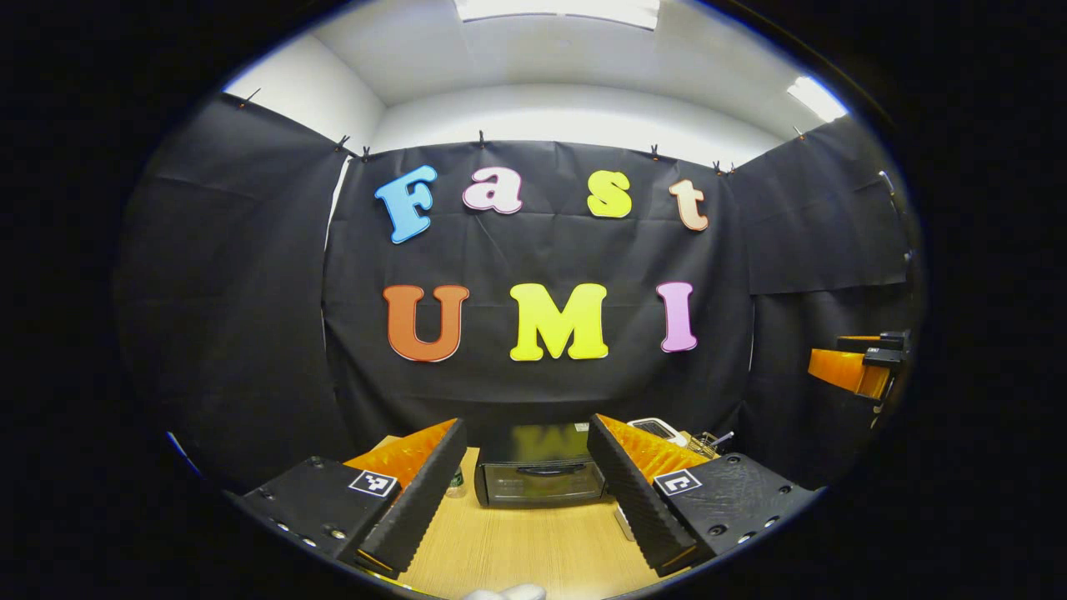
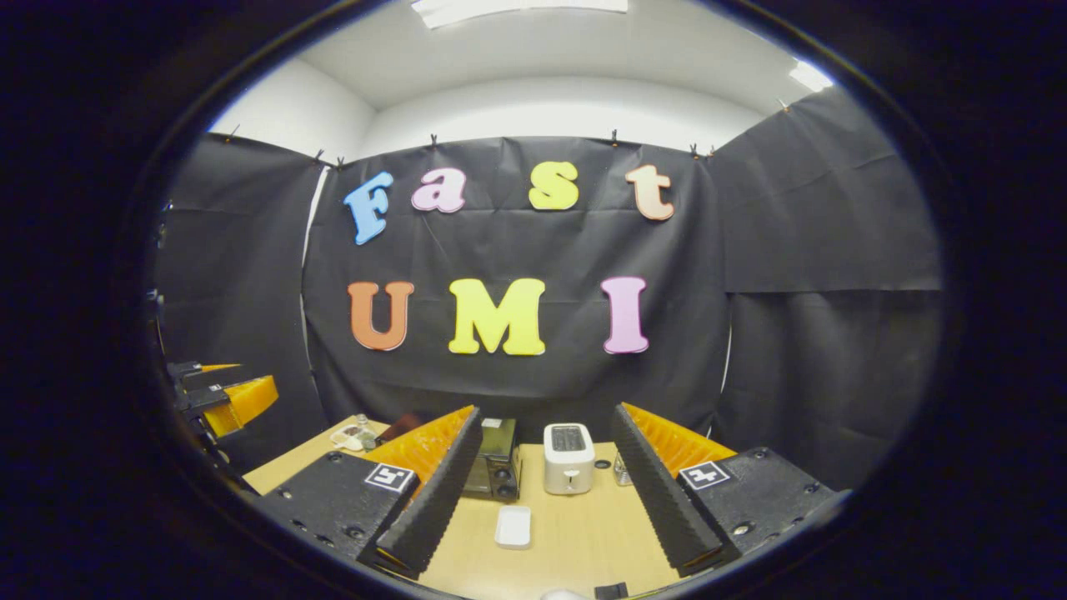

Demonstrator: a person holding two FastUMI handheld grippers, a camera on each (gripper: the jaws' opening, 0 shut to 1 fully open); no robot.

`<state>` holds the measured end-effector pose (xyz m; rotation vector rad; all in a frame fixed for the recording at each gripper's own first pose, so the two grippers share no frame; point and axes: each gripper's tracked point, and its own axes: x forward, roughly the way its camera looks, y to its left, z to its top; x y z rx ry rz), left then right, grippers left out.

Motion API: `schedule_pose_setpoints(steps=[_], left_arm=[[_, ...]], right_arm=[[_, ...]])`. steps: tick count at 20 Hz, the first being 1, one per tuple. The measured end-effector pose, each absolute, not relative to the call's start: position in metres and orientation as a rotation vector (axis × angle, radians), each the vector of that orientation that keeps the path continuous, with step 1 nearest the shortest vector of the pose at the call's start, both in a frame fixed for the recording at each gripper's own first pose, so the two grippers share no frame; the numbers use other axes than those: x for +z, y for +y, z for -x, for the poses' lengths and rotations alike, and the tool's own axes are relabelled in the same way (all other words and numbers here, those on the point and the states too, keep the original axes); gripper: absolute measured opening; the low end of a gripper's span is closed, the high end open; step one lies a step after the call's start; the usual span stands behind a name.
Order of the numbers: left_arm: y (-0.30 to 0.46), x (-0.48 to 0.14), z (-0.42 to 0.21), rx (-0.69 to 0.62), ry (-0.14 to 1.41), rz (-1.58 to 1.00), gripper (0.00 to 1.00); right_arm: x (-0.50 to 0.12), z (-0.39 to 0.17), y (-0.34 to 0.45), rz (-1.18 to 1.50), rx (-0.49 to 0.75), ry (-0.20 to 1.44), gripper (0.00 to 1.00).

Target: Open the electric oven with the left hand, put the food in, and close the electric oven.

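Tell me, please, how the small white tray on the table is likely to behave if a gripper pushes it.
The white tray looks shallow and thin-walled, so it is probably light and would slide easily on the smooth wooden table. Lying flat, it seems unlikely to tip or roll. Its low rim may offer little grip.

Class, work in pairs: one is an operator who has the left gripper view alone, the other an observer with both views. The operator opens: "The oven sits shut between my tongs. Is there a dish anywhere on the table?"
Observer: Yes. A white dish lies on the table, in front of the oven and the white toaster.
Operator: Is the right gripper carrying anything?
Observer: No. The right gripper is open, with nothing between its tongs.
Operator: What is off to the oven's left?
Observer: Small clear containers sit near the table's far left corner.
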<state>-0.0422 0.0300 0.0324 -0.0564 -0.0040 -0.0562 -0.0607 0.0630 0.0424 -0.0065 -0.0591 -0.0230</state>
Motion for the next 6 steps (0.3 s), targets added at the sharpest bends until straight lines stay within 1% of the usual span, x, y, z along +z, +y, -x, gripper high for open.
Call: schedule_pose_setpoints(steps=[1, 2, 3, 4, 5, 6], left_arm=[[0.0301, 0.0350, 0.0419, -0.059, -0.008, 0.065, 0.96], [0.0291, 0.0366, 0.0420, -0.069, -0.012, 0.077, 0.96], [0.0297, 0.0383, 0.0425, -0.079, -0.019, 0.086, 1.00], [0.0306, 0.0404, 0.0412, -0.087, -0.026, 0.090, 0.96], [0.0340, 0.0409, 0.0415, -0.087, -0.026, 0.094, 0.95], [0.0372, 0.0415, 0.0406, -0.088, -0.031, 0.102, 0.95]], right_arm=[[0.0446, 0.0630, 0.0648, 0.010, -0.029, -0.066, 1.00], [0.0469, 0.0649, 0.0662, 0.015, -0.032, -0.072, 1.00], [0.0486, 0.0657, 0.0682, 0.021, -0.037, -0.074, 1.00], [0.0487, 0.0656, 0.0688, 0.029, -0.044, -0.074, 1.00], [0.0499, 0.0662, 0.0691, 0.032, -0.052, -0.076, 0.90], [0.0522, 0.0670, 0.0711, 0.028, -0.053, -0.082, 1.00]])
